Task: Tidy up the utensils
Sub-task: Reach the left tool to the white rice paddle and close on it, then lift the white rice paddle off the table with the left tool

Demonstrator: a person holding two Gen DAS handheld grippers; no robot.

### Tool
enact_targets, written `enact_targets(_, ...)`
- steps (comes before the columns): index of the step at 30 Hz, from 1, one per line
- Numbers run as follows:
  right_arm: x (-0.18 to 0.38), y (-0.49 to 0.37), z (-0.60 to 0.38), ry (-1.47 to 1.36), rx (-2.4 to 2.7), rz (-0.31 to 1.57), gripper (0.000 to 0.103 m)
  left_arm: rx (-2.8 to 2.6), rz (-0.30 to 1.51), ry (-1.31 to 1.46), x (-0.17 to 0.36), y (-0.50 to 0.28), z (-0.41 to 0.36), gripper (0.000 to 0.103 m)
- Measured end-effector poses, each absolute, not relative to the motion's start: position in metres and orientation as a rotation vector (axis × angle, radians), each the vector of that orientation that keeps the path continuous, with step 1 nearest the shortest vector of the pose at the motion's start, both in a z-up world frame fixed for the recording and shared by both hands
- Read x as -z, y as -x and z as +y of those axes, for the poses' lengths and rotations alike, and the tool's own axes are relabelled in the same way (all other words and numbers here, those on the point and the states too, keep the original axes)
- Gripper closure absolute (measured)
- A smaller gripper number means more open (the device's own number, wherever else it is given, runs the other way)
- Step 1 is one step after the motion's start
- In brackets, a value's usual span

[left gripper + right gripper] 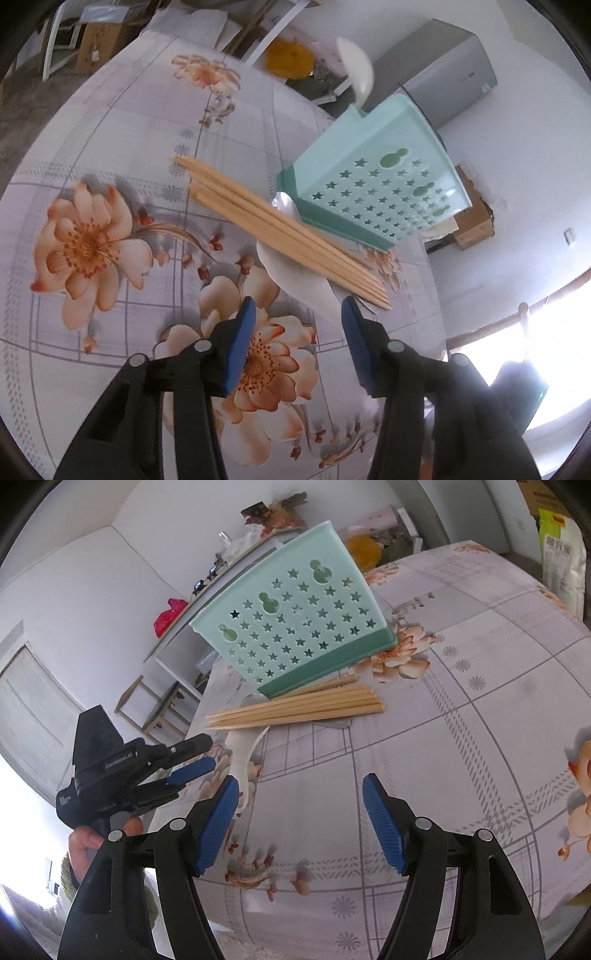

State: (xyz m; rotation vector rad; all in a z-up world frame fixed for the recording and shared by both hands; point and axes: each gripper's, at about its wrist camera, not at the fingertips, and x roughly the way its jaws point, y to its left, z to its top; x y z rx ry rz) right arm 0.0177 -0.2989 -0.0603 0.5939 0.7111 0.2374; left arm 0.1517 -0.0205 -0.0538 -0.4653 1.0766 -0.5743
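Chopsticks and white spoon awaiting sorting beside the holder.
Left wrist view: chopsticks [280, 229] lie bundled across the white spoon [299, 277] beside the mint holder [373, 177], just ahead of the wide left gripper [297, 308].
Right wrist view: right gripper [300, 784], wide and empty, hangs farther back; the bundle's long axis runs crosswise.

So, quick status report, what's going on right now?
Both hand-held grippers, left and right, open, empty. Chopsticks lying across white spoon beside green holder.
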Motion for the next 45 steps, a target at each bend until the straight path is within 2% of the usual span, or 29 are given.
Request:
enact_targets(11,0.074,-0.021,-0.301,-0.619,-0.246,0.735,0.037,0.519,1.120,0.471,0.066,-0.163,-0.022,0.077)
enact_targets(36,0.076,-0.018,-0.302,-0.622,-0.257,0.729,0.036,0.464,1.100,0.480,0.065,-0.166,-0.026,0.094)
enact_targets(40,0.075,-0.018,-0.302,-0.621,-0.257,0.729,0.036,0.461,1.087,0.466,0.062,-0.164,-0.022,0.103)
enact_targets(45,0.076,-0.017,-0.302,-0.622,-0.257,0.729,0.036,0.458,1.060,0.377,0.051,-0.157,-0.024,0.103)
